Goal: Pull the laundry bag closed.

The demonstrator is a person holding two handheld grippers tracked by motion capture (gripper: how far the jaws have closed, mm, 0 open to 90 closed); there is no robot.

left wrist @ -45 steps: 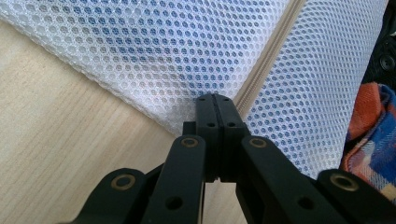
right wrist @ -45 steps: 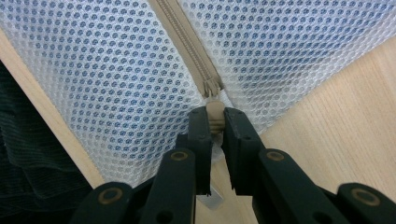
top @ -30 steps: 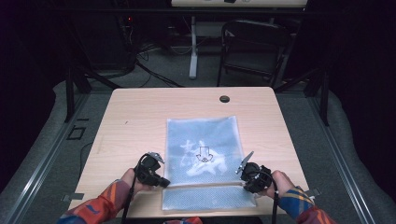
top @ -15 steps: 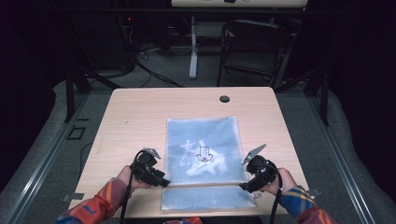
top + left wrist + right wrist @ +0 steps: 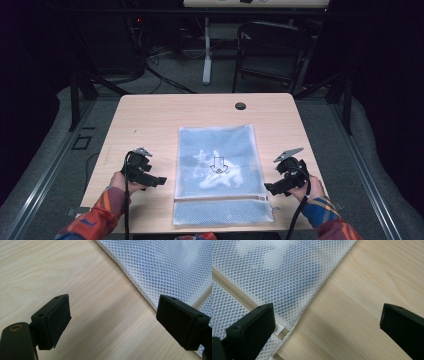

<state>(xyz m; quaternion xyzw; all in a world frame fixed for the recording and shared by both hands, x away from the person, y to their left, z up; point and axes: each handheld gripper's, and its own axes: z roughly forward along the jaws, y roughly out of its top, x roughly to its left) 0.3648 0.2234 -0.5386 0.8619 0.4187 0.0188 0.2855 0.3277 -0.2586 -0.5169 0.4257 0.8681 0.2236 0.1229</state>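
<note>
A white mesh bag (image 5: 217,165) with a blue garment inside lies flat on the wooden table (image 5: 150,120), its zipper (image 5: 222,199) running across near the front edge. My left gripper (image 5: 159,180) sits just left of the bag. Its jaws have just been opening, and between them there is bare wood (image 5: 112,315), with the bag's edge (image 5: 162,267) off to the right. My right gripper (image 5: 270,189) sits just right of the bag. Its jaws have also just been opening and stand wide (image 5: 327,322), holding nothing, with the mesh (image 5: 274,270) and zipper seam (image 5: 234,293) to their left.
A dark round grommet (image 5: 240,106) sits near the table's far edge. Behind the table stand a black chair (image 5: 270,50) and a white desk leg (image 5: 206,50), with cables on the floor. Bare wood flanks the bag on both sides.
Both grippers have let go of the bag's side edges and drawn outward, the left to the left and the right to the right, with their jaws now apart. The bag lies still.
</note>
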